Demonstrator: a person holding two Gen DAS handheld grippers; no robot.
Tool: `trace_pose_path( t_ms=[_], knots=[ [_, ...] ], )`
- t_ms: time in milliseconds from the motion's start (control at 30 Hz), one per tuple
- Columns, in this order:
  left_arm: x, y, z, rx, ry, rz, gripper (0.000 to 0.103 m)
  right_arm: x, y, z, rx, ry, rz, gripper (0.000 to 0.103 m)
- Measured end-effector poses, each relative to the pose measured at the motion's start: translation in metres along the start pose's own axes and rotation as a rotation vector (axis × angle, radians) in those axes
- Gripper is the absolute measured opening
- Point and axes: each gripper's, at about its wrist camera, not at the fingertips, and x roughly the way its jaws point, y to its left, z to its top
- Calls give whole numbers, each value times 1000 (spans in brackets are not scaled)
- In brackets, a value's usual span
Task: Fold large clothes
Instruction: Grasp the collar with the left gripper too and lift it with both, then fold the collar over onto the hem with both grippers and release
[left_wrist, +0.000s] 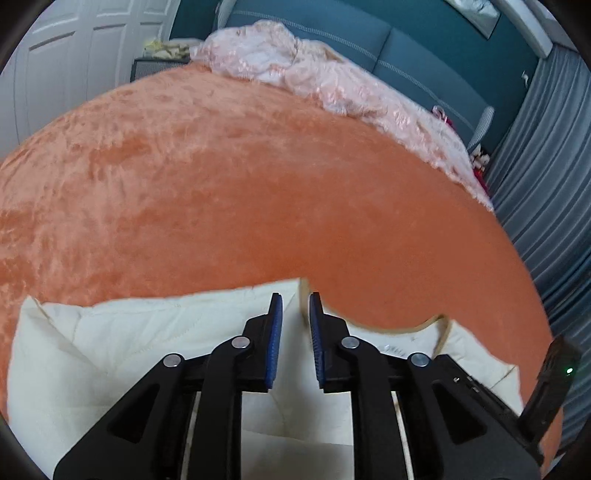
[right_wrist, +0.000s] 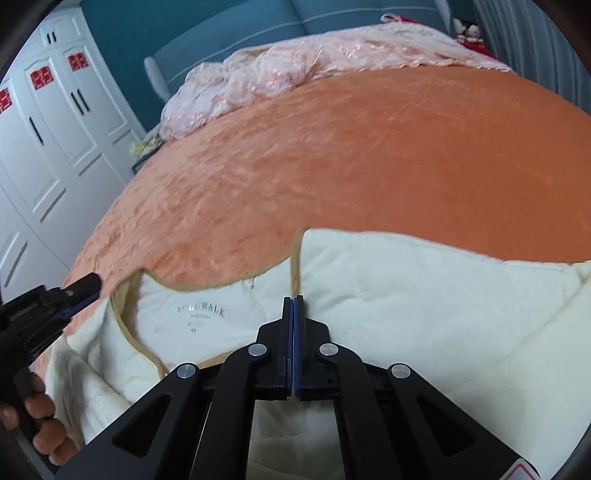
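Nearest the lens, our right gripper (right_wrist: 294, 299) has its jaws pressed together with nothing visibly caught between them, poised over the cream quilted garment (right_wrist: 424, 314). The garment lies along the near edge of the bed (right_wrist: 351, 166), its long axis running side to side, with the tan-trimmed neckline (right_wrist: 129, 332) and printed label facing up toward the left. Our left gripper (left_wrist: 295, 299) has its jaws a little apart — nothing sits between them. Both grippers tilt downward over the cloth, the garment directly below and just ahead of each. We judge the left hand (right_wrist: 40, 424) nearer the neckline, the right nearer the body, so the next fold likely starts from the neckline side.
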Motion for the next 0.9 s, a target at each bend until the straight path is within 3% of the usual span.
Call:
trace_pose_path(
  t_ms=[67, 133, 200, 233, 333, 467, 767, 833, 900],
  knots=[
    [-22, -13, 8, 57, -49, -5, 41, -16, -4, 4, 24, -45, 7, 3],
    [-26, -26, 9, 150, -7, 34, 39, -20, 2, 2, -9, -4, 33, 3],
    [-14, -31, 1, 215, 76, 76, 17, -15, 11, -1, -69, 60, 52, 2],
    [-5, -30, -6, 233, 120, 100, 0, -9, 18, -5, -109, 99, 50, 2],
    [19, -25, -26, 250, 201, 150, 0, 7, 30, -12, -184, 175, 22, 1],
    [40, -26, -48, 296, 223, 178, 0, 19, 29, -14, -182, 200, 19, 0],
    [60, -28, -43, 301, 182, 244, 1, 23, 27, -14, -144, 150, 15, 0],
    [38, -25, -34, 226, 140, 244, 1, -12, 25, -11, -134, 32, -63, 1],
    [-8, -19, -28, 155, 84, 150, 1, -57, 14, -11, -78, -21, -5, 1]
  ],
)
